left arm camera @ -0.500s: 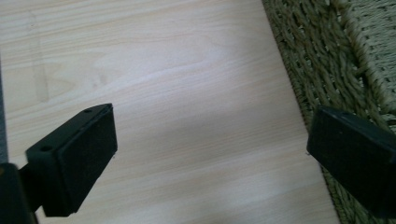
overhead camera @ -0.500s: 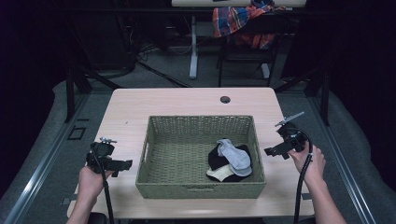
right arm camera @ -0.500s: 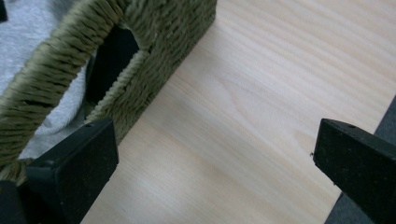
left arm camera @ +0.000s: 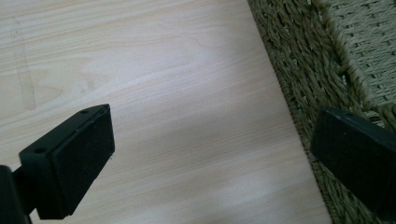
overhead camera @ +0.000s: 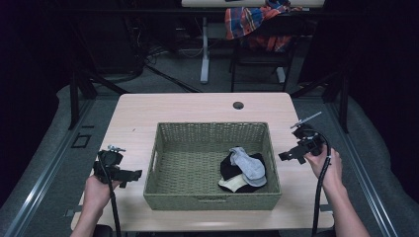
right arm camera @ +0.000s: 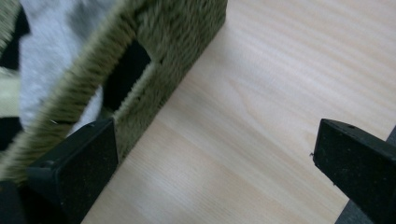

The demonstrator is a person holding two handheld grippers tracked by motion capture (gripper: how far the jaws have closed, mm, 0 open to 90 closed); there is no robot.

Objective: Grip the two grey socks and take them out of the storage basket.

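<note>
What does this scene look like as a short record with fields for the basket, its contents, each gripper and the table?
basket: green woven rectangular basket, mid-table, handle slots in its short walls
contents: pile of socks, grey sock on top of a black one and a cream one, at the basket's right end
left gripper: open, empty, over bare table left of the basket
right gripper: open, empty, beside the basket's right wall
table: light wooden table, round dark hole near far edge
</note>
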